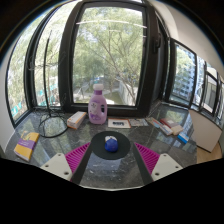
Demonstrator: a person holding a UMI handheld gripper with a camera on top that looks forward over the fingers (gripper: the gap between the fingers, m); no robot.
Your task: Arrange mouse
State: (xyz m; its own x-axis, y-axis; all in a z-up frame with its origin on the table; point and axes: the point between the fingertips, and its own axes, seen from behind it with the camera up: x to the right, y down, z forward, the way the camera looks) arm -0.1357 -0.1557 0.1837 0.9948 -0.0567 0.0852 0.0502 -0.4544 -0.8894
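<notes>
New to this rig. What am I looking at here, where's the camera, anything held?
One wide-angle picture, taken by a camera riding on a handheld two-finger gripper that a person carries; there is no robot arm. The two magenta pads at the bottom are the inner faces of its jaws. The jaws are open, with a dark mouse standing between them on the glass table, gaps at both sides, so nothing is held. Beyond are a pink bottle, a small box and yellow and purple notes, in front of large windows.
</notes>
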